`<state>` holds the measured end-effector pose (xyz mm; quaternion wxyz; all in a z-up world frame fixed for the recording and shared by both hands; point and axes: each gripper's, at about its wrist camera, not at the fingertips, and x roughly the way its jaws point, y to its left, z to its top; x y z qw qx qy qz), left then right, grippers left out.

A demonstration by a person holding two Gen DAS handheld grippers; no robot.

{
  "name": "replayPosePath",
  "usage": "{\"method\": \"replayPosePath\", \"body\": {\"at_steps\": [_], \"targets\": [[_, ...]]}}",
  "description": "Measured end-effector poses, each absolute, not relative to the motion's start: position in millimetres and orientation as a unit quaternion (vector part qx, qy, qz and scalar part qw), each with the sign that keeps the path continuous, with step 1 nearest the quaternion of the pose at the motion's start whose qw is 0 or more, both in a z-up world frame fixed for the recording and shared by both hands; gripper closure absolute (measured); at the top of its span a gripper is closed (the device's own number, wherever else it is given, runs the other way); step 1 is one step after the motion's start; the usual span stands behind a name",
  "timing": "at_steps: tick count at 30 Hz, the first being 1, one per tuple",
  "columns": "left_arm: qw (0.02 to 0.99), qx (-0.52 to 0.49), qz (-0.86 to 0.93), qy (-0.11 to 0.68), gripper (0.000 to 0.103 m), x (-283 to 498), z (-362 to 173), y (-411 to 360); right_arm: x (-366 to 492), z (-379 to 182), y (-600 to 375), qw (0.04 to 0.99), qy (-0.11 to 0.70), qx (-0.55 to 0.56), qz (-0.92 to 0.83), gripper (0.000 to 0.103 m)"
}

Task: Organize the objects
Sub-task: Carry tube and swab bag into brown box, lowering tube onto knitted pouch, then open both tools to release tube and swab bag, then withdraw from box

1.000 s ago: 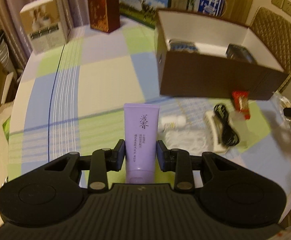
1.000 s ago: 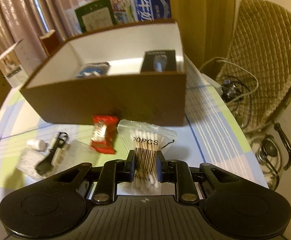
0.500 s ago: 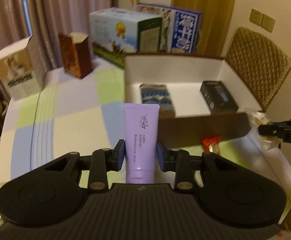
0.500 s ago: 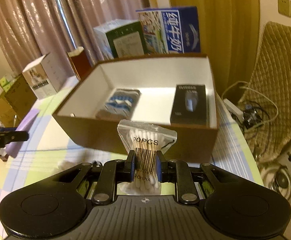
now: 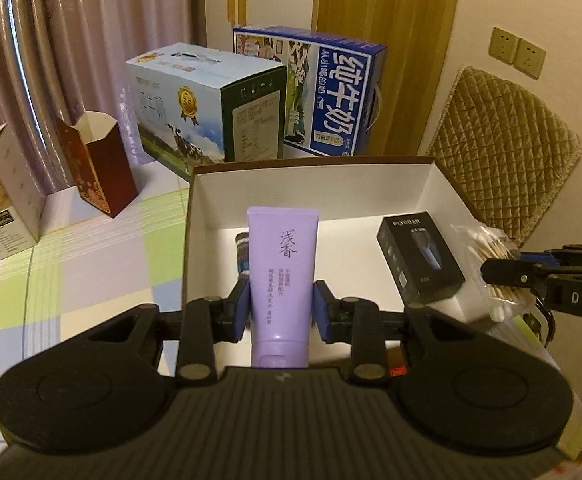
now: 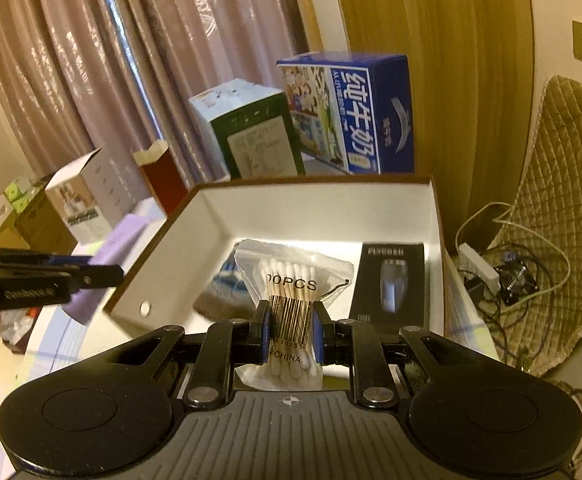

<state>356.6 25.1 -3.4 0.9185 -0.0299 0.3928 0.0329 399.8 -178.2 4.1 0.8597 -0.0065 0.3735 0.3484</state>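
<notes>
Lifted well clear of the worktop within the last second and carried over the open brown box, where a second ago both loads hung low in front of its near wall. Left gripper with jaws clenched on the purple tube, held upright above the box's left half; right gripper with jaws clenched on the bag of cotton swabs, poised above the middle. By the look of it, transport nearly done and only lowering and letting go left for both. From the left wrist: checked cloth, plus the black razor box on the box floor, the striped packet mostly hidden behind the tube. From the right wrist: that striped packet in plainer sight, though blurred, and a tangle of cables on the floor beside the chair, absent from the other view.
</notes>
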Motion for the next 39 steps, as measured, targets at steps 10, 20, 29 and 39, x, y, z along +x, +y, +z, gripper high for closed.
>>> {"method": "replayPosePath", "body": {"at_steps": [10,20,29,39], "targets": [[0.891,-0.027,0.066,0.448,0.075,423.2,-43.4,36.5,448.4,-23.0,-149.4,0.849,0.409,-0.020,0.333,0.086],[0.861,-0.020,0.081,0.502,0.074,444.8,-84.2,40.3,470.8,-56.8,-132.8,0.832,0.451,-0.036,0.320,0.086],[0.849,-0.015,0.070,0.524,0.072,448.7,-100.6,39.5,478.1,-70.8,-128.2,0.827,0.468,-0.040,0.309,0.086],[0.863,0.006,0.056,0.501,0.042,448.2,-82.4,34.2,477.5,-67.4,-126.3,0.837,0.454,-0.042,0.302,0.074]]}}
